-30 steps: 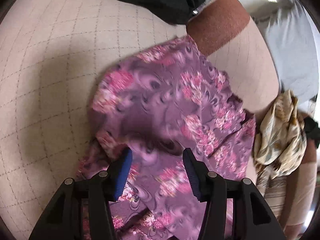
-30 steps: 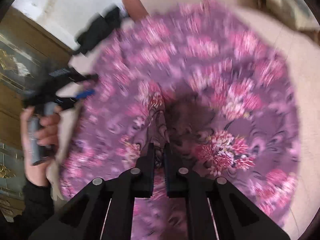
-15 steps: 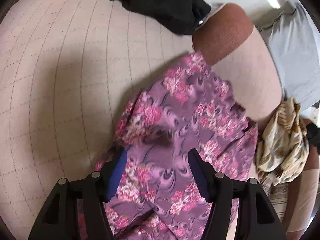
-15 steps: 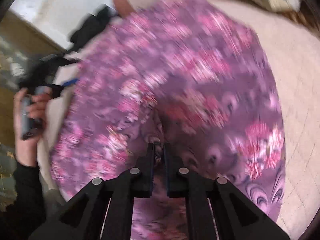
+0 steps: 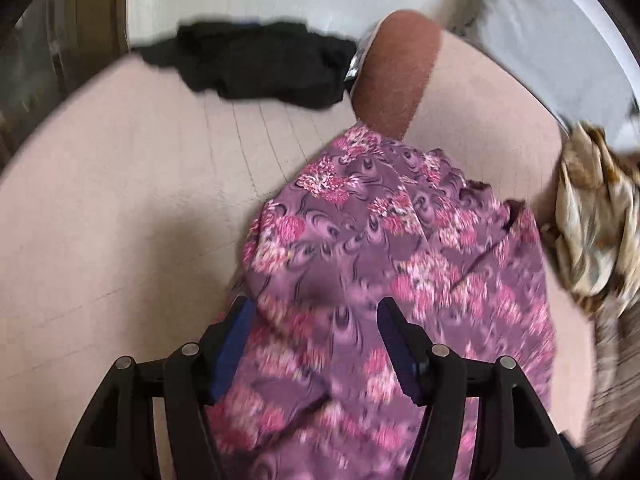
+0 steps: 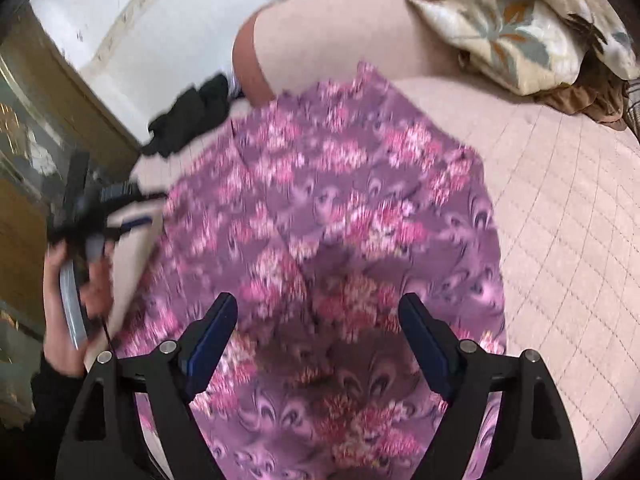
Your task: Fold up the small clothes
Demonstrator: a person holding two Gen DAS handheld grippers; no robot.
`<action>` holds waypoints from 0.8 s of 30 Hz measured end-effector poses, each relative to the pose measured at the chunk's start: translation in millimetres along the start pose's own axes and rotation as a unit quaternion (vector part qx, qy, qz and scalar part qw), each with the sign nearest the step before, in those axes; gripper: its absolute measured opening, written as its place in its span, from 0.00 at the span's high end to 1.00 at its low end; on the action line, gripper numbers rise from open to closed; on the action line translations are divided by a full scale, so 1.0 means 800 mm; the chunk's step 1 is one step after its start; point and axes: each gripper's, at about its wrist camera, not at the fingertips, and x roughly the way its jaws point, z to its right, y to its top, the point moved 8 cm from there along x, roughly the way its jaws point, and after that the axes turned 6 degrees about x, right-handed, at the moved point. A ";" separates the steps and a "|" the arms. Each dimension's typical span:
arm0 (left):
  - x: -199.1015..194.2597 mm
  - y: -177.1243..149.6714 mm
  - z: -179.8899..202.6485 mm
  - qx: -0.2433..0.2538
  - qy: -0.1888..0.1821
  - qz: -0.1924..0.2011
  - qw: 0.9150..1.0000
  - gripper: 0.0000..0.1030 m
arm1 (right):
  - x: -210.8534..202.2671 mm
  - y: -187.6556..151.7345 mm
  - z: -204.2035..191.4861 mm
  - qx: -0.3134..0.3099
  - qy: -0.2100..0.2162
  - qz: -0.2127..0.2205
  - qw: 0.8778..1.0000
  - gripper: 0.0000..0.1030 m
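1. The purple flowered garment [image 6: 340,220] lies spread on the pale quilted couch seat [image 5: 120,220], its far edge reaching the rust-coloured armrest [image 5: 396,76]. Laid out this way, it is judged ready for a further fold or for smoothing.

2. The right gripper [image 6: 316,340] hangs over the near part of the garment. Its fingers have just been opening and now stand wide apart; the cloth lies beneath them and is not pinched. This reads as a release after laying a section down.

3. The left gripper [image 5: 312,344] hovers at the garment's left edge. Its fingers have likewise been opening and stand apart, with cloth showing below them but no pad seen pressing on it. From the right wrist view the hand [image 6: 76,280] carrying it is at the couch's side.

4. A black garment [image 5: 256,64] lies bunched at the far end of the seat; a cream leaf-patterned cloth [image 6: 520,28] is heaped on the opposite side. Both are judged to be awaiting their turn.

5. No basket, box or other container is in view.
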 end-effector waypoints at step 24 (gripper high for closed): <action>-0.401 -0.177 0.061 0.098 0.090 0.181 0.974 0.10 | -0.263 -0.056 -0.066 -0.011 -0.007 0.066 0.998 0.21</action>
